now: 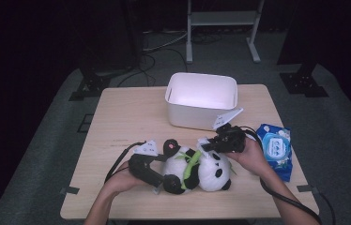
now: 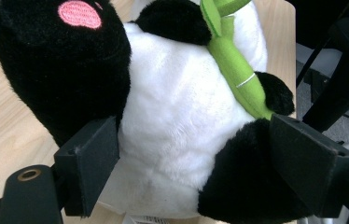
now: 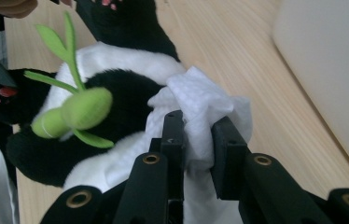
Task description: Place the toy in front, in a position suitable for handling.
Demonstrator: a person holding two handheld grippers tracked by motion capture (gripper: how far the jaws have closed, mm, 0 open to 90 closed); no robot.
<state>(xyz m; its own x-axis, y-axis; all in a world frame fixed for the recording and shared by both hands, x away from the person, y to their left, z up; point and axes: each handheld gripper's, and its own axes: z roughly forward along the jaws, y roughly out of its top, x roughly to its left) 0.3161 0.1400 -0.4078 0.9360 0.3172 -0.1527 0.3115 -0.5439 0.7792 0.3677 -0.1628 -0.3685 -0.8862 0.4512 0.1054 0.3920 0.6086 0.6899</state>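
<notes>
Left gripper (image 2: 196, 163) clamps the black-and-white plush panda (image 2: 182, 121) around its belly; right gripper (image 3: 196, 140) pinches a crumpled white wipe (image 3: 200, 107) against the panda on the pale wooden table (image 1: 117, 117).

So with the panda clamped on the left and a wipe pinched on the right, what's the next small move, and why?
Probably press the white wipe down onto the panda and stroke across its fur. The left gripper clamps the toy's body, steadying it on the table, while the right gripper pinches the bunched wipe right beside the white fur, apparently ready to rub.
</notes>
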